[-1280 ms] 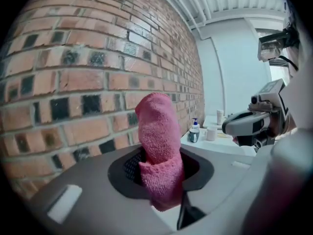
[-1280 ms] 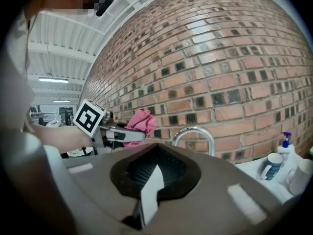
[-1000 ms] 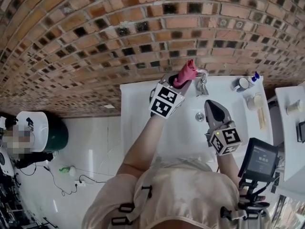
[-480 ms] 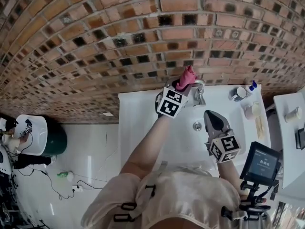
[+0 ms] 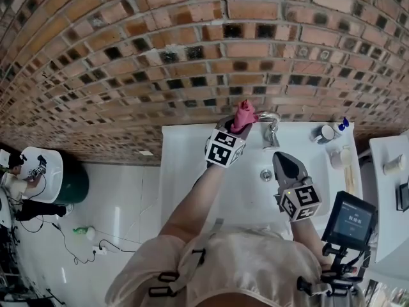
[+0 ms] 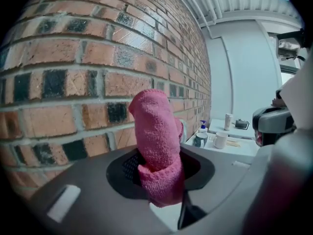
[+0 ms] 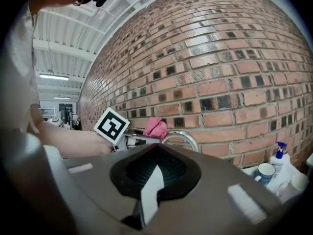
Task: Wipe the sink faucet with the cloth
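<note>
Head view: left gripper [image 5: 235,125] has the cloth [image 5: 243,115] just beside the faucet [image 5: 271,128] top, at the back of the sink [image 5: 185,165]. The right gripper [image 5: 280,157] hovers over the basin, jaws together, empty. Left gripper view: jaws clamped on the cloth's lower fold only. Right gripper view: cloth at the spout arch, so rubbing could likely drag it out of that shallow grip.

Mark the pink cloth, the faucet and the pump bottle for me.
pink cloth [image 5: 243,116], head view, bunched upper end.
faucet [image 5: 273,135], head view, upright body.
pump bottle [image 5: 343,124], head view, blue pump top.
</note>
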Available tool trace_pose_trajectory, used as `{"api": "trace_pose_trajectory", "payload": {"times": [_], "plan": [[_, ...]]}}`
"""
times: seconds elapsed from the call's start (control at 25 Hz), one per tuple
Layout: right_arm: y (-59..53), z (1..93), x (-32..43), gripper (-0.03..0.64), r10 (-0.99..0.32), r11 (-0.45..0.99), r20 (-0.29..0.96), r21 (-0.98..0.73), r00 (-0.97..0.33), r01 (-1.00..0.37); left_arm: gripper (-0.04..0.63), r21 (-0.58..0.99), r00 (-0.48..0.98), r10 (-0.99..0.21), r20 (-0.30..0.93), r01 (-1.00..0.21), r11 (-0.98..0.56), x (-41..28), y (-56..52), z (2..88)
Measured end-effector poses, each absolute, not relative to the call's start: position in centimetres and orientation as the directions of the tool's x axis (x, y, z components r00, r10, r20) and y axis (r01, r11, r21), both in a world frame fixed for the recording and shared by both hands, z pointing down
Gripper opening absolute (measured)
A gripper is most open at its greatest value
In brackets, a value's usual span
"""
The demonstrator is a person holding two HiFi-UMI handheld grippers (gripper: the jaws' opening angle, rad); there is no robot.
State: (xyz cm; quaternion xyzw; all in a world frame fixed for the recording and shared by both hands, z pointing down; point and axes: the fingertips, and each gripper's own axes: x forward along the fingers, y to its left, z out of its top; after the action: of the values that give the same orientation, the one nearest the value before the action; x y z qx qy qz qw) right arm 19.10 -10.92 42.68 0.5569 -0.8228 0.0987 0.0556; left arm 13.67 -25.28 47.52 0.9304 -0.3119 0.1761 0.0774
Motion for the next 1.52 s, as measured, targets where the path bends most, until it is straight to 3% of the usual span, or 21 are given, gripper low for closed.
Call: {"api": "trace_pose_trajectory", "payload": {"times": [0.16,0.32,0.44,0.6,0.8,1.12,1.28,1.4,1.52], "plan": [[-10.8,43.1,19.1,-0.009,-0.905,0.352,0.213,-0.111,-0.369,-0.929,0.127,0.094,0.718,-0.533,0.447,-0.631,-0.77,12.0,-24.9,51.3],[-10.5,43.3,19.1,-0.01,-0.908,0.341,0.216,-0.112,-0.358,-0.933,0.126,0.119,0.751,-0.555,0.358,-0.626,-0.771,12.4,-24.8,48.3],[-10.4,43.1,19.1,-0.009,-0.914,0.335,0.205,-0.111,-0.351,-0.936,0.126,0.051,0.787,-0.548,0.284,-0.583,-0.811,15.0,-24.9,44.0],[-9.9,43.1,19.3,-0.009,-0.92,0.32,0.199,-0.11,-0.337,-0.941,0.126,-0.009,0.797,-0.519,0.309,-0.543,-0.84,17.3,-25.3,43.5],[-9.8,43.3,20.2,-0.01,-0.928,0.295,0.201,-0.117,-0.313,-0.948,0.132,0.095,0.78,-0.557,0.284,-0.601,-0.793,14.7,-26.0,45.4],[-9.6,43.7,19.5,-0.009,-0.919,0.307,0.219,-0.126,-0.328,-0.943,0.126,0.188,0.726,-0.55,0.413,-0.658,-0.729,12.1,-24.7,52.5],[-9.3,43.8,20.0,-0.009,-0.922,0.298,0.22,-0.126,-0.319,-0.946,0.121,0.253,0.748,-0.595,0.296,-0.662,-0.706,13.1,-23.5,50.0],[-9.2,44.0,20.6,-0.009,-0.927,0.28,0.22,-0.133,-0.304,-0.951,0.12,0.211,0.782,-0.596,0.181,-0.623,-0.753,15.8,-23.0,44.5],[-9.0,44.3,20.9,-0.009,-0.93,0.27,0.218,-0.14,-0.296,-0.952,0.121,0.145,0.818,-0.552,0.161,-0.573,-0.807,18.8,-22.9,41.6]]}}
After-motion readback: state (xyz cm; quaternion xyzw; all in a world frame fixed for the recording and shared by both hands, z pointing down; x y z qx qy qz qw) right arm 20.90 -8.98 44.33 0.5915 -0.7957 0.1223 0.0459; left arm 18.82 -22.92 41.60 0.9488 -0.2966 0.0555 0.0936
